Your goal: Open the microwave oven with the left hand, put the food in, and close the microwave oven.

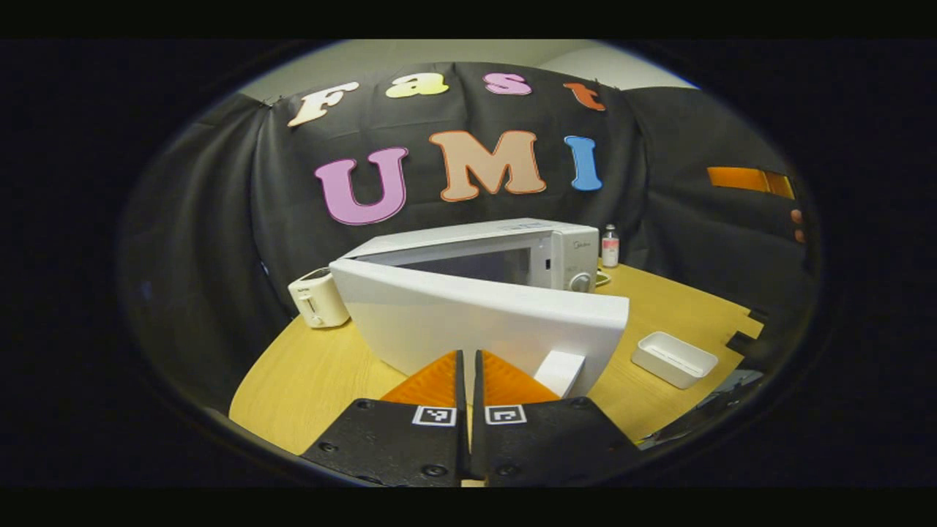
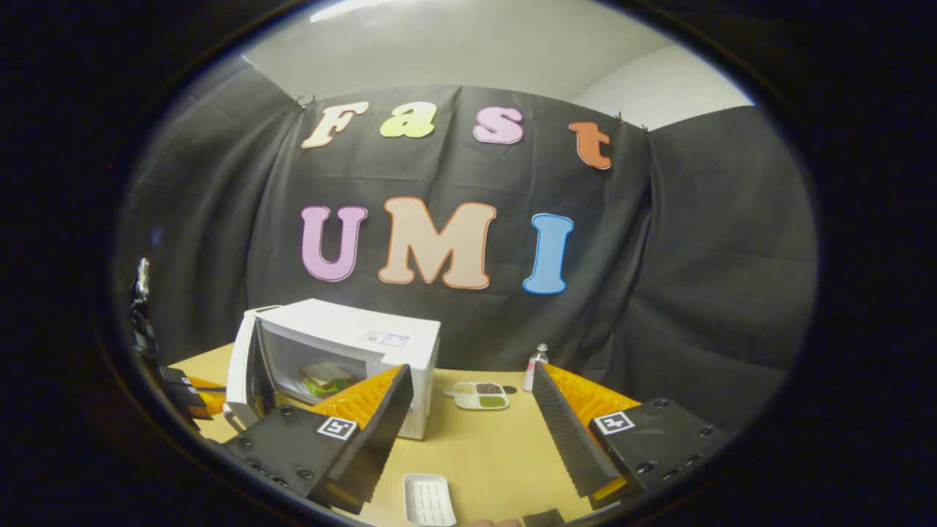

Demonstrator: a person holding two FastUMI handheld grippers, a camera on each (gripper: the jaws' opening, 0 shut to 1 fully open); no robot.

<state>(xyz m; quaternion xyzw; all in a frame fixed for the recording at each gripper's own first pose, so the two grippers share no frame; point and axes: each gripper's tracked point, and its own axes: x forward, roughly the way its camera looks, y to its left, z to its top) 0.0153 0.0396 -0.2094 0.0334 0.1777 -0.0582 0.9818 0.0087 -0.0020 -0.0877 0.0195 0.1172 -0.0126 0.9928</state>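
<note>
Right gripper view: food (image 2: 324, 378) inside microwave (image 2: 351, 344); door (image 1: 476, 322) ajar. Right gripper (image 2: 468, 432) wide, empty; left gripper (image 1: 468, 384) closed, empty, behind door. Risk: closed fingers slipping off door, leaving it unlatched.

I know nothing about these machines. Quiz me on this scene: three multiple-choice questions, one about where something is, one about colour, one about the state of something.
1. Where is the food?
A. inside the microwave oven
B. on the floor
C. on top of the toaster

2. What colour is the microwave oven?
A. red
B. white
C. black

3. How is the microwave door?
A. shut tight
C. taken off
B. swung open

Answers:
1 A, the right gripper view shows the food within the cavity.
2 B, its casing and door are white.
3 B, the door stands out from the cavity in both views, close before the left gripper.
</note>
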